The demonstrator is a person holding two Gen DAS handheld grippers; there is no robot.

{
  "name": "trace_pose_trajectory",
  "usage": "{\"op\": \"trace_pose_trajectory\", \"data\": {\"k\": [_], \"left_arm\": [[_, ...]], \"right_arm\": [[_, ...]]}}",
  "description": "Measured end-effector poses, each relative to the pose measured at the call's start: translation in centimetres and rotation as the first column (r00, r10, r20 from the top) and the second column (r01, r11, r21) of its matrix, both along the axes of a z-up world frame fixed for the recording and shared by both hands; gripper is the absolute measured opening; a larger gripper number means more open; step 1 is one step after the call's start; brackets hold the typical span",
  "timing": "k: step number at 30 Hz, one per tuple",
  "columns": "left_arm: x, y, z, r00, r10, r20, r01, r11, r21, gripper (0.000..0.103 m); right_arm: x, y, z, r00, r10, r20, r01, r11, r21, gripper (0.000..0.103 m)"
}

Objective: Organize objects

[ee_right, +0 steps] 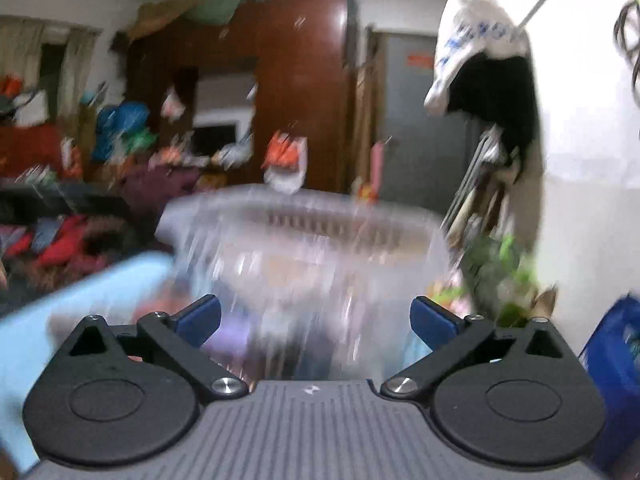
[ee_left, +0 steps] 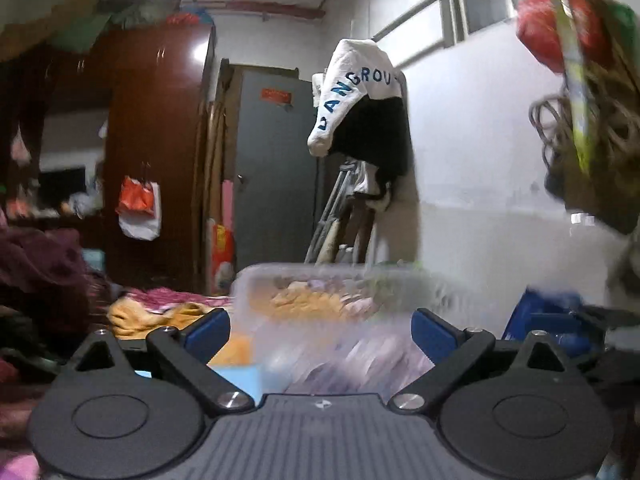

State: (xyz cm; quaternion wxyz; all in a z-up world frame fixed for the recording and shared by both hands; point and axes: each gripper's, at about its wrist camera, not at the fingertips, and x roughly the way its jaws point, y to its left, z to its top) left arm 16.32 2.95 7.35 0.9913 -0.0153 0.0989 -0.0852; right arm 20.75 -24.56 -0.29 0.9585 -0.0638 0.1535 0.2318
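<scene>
A clear plastic storage box (ee_left: 324,304) stands right in front of my left gripper (ee_left: 322,326), blurred by motion, with orange and pink cloth showing through its wall. The left jaws stand wide apart and hold nothing. In the right wrist view the same kind of clear ribbed box (ee_right: 304,248) fills the middle, strongly blurred. My right gripper (ee_right: 316,320) is open too, with the box wall just ahead between the blue fingertips (ee_right: 430,322). A light blue flat object (ee_right: 76,308) lies at the lower left of it.
A dark red wardrobe (ee_left: 156,136) and a grey door (ee_left: 272,160) stand at the back. A white and black garment (ee_left: 360,100) hangs on a rail by the white wall. Clothes pile on a bed (ee_left: 52,272) to the left. A blue box (ee_right: 616,364) sits at the right.
</scene>
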Motion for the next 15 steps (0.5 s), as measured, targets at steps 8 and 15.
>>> {"op": "trace_pose_trajectory", "data": {"k": [8, 15], "left_arm": [[-2.0, 5.3, -5.2, 0.976, 0.133, -0.17, -0.14, 0.99, -0.028, 0.099], [-0.4, 4.8, -7.4, 0.952, 0.113, -0.283, -0.109, 0.994, 0.031, 0.098]], "right_arm": [[1.4, -0.4, -3.0, 0.989, 0.034, -0.141, -0.021, 0.995, 0.094, 0.069], [3.5, 2.4, -3.7, 0.98, -0.016, -0.198, 0.007, 0.999, -0.045, 0.068]]}}
